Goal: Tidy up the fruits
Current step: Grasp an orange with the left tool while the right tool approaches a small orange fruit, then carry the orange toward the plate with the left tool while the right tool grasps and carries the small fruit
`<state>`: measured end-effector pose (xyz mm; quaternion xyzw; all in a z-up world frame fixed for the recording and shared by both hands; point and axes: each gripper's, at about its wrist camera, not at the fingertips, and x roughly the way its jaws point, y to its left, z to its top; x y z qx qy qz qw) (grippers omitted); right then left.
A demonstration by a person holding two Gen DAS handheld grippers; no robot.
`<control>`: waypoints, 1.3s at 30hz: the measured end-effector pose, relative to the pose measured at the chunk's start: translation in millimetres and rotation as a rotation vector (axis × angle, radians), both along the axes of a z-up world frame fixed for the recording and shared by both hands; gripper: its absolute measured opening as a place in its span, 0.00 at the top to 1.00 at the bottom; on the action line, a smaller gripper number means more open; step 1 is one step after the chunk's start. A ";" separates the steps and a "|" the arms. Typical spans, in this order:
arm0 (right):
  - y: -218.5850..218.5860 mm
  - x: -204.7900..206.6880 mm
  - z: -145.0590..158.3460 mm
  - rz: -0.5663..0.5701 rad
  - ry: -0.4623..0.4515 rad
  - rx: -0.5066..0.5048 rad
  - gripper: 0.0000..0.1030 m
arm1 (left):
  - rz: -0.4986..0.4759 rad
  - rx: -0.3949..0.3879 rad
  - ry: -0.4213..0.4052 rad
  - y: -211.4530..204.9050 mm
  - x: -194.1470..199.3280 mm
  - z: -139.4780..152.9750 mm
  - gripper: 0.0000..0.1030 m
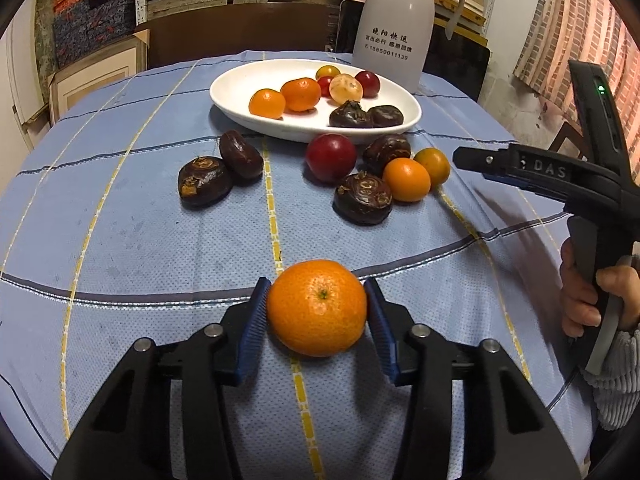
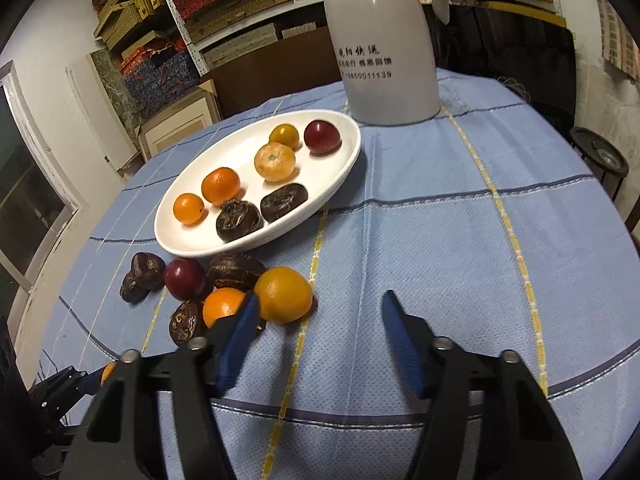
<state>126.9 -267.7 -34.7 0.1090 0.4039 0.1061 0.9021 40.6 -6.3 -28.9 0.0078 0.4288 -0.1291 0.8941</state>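
Observation:
A white oval plate [image 1: 236, 92] [image 2: 176, 236] holds oranges, cherry tomatoes, a peeled mandarin and two water chestnuts. In front of it on the blue cloth lie loose water chestnuts [image 1: 205, 180], a red plum [image 1: 331, 157] [image 2: 185, 278] and small oranges [image 1: 406, 179] [image 2: 283, 294]. My left gripper [image 1: 316, 306] is shut on a mandarin [image 1: 317, 307] near the table's front edge. My right gripper [image 2: 320, 312] is open and empty, just right of the loose fruit; it also shows in the left wrist view [image 1: 460, 156].
A tall white thermos jug [image 1: 394, 20] [image 2: 384, 40] stands behind the plate. Shelves with boxes fill the background. The cloth to the right of the plate is bare [image 2: 460, 220].

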 end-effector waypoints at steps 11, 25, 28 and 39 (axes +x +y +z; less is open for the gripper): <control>3.1 15.3 -7.3 0.022 0.045 0.073 0.50 | 0.005 0.008 0.008 -0.4 2.4 -2.5 0.54; 15.3 27.5 -15.2 0.066 0.081 0.125 0.59 | 0.003 0.028 0.021 -1.8 4.4 -6.4 0.54; 15.9 28.2 -15.3 0.072 0.076 0.128 0.62 | 0.003 0.028 0.021 -2.3 4.2 -6.5 0.54; 14.0 24.9 -13.3 0.067 0.058 0.105 0.64 | 0.000 0.006 0.019 -0.8 3.7 -5.3 0.55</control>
